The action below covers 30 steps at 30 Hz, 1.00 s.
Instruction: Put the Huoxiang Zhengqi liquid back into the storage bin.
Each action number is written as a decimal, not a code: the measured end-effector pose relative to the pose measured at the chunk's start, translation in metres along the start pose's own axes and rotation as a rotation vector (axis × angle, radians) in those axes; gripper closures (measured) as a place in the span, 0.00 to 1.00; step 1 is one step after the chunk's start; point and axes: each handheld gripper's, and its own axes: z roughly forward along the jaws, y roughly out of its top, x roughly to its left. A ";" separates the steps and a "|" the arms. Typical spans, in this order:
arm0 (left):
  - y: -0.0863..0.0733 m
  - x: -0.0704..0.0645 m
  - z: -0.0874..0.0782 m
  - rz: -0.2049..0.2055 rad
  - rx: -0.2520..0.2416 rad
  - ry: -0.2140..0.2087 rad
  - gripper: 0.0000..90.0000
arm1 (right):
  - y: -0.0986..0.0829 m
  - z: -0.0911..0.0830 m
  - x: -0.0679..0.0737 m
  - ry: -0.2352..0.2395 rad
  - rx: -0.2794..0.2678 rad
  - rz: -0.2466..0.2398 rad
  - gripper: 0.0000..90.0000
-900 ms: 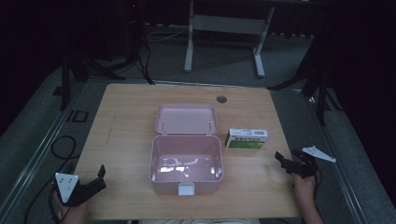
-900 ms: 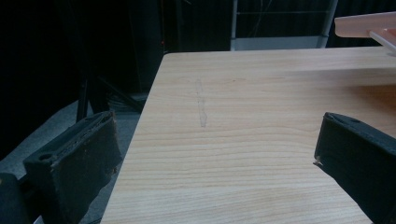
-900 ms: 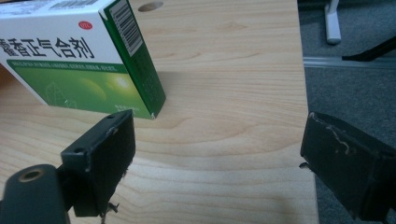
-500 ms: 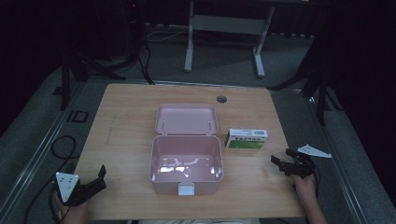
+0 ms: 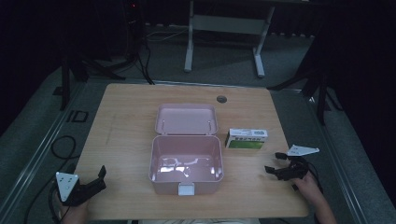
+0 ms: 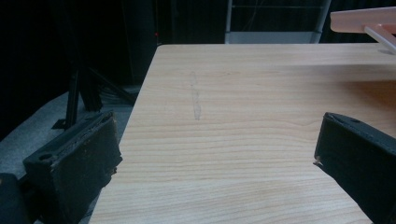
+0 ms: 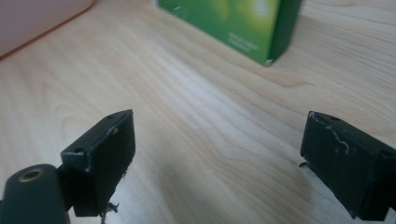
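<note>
High view: a wooden counter (image 5: 130, 126) carries an open pink box (image 5: 186, 163), its lid (image 5: 187, 119) folded back flat behind it and its interior apparently bare apart from reflections. Just to the right of the pink box stands a green-and-white carton (image 5: 246, 139), apart from it. The right hand-held gripper (image 5: 280, 163) lies near the counter's right front, jaws spread wide and gripping nothing, aimed toward the carton. In the right gripper view the carton (image 7: 233, 23) sits ahead of the two parted jaws, with bare wood between. The left hand-held gripper (image 5: 95, 179) rests at the counter's left front corner, jaws likewise wide apart and empty; in the left gripper view they frame bare wood, with an edge of the pink box (image 6: 364, 21) at upper right. Judged progress: early. The box stands open; the carton is not yet grasped, and its likely placing inside remains to be done.
</note>
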 end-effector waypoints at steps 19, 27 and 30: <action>-0.001 0.000 0.000 0.002 0.014 -0.012 0.00 | 0.017 0.005 0.009 0.206 0.216 -0.218 0.11; -0.001 0.000 0.001 0.001 0.022 -0.017 0.00 | 0.033 -0.001 0.017 0.188 0.329 -0.327 0.11; -0.002 -0.001 0.001 0.005 0.027 -0.016 0.00 | 0.040 -0.001 0.023 0.197 0.388 -0.375 0.11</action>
